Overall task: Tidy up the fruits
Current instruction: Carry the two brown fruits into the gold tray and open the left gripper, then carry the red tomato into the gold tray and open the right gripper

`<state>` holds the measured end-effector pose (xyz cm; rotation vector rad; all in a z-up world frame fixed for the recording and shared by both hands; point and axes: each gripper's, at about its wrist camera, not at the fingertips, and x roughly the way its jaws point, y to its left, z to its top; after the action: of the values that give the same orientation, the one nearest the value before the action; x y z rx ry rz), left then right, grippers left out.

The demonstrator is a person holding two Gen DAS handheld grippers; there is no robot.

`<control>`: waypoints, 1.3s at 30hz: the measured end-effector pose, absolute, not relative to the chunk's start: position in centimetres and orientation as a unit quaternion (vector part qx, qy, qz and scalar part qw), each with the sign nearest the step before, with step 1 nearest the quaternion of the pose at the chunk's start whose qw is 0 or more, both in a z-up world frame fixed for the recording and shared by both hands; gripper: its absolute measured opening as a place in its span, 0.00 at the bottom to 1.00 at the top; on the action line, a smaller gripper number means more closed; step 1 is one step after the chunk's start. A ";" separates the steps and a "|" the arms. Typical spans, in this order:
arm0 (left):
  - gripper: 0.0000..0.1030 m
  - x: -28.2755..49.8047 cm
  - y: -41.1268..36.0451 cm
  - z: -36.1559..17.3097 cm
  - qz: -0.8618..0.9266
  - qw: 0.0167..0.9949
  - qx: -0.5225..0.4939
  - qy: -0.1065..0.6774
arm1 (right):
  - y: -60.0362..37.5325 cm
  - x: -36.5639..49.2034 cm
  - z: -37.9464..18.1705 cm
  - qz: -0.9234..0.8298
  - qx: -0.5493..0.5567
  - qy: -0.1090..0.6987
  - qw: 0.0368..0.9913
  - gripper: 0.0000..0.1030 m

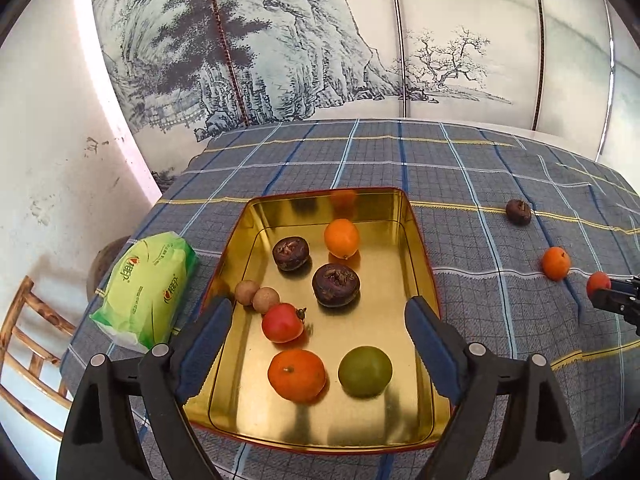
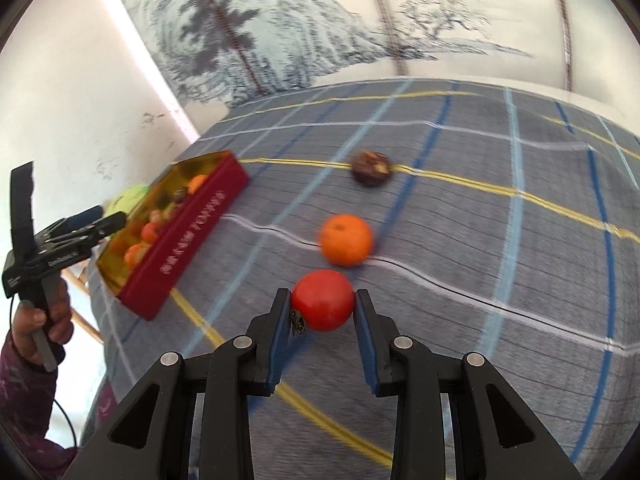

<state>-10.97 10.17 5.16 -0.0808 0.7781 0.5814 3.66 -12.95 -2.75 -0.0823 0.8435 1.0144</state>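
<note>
Gold-lined and red on the outside, the rectangular tin tray (image 1: 416, 240) sits toward the left edge of the plaid-covered counter (image 1: 480, 168), already loaded with fruit. Left tongs (image 1: 318, 336) hang over its near end, spread wide and empty, a red tomato-like fruit in the tray (image 1: 282, 322) just below them. Over on the right, the right tongs (image 2: 322, 306) are clamped on a smooth red round fruit (image 2: 323, 300), pads pressed to both sides, above the cloth. An orange mandarin (image 2: 346, 240) and a dark wrinkled fruit (image 2: 371, 168) wait on the counter beyond it, well apart from the tray. Risk now, as I read it: that slick sphere is pinched only at the pad tips, so a quick swing toward the tray could squirt it loose and send it rolling off the counter's edge.
</note>
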 end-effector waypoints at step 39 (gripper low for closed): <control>0.91 -14.5 14.6 2.3 0.303 0.862 -0.102 0.393 | 4.5 -3.0 0.9 0.583 -0.129 0.360 0.717 0.32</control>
<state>-14.51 14.60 2.30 -0.2149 0.8251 0.6354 -3.01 4.46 0.90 -0.2862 0.7967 1.2890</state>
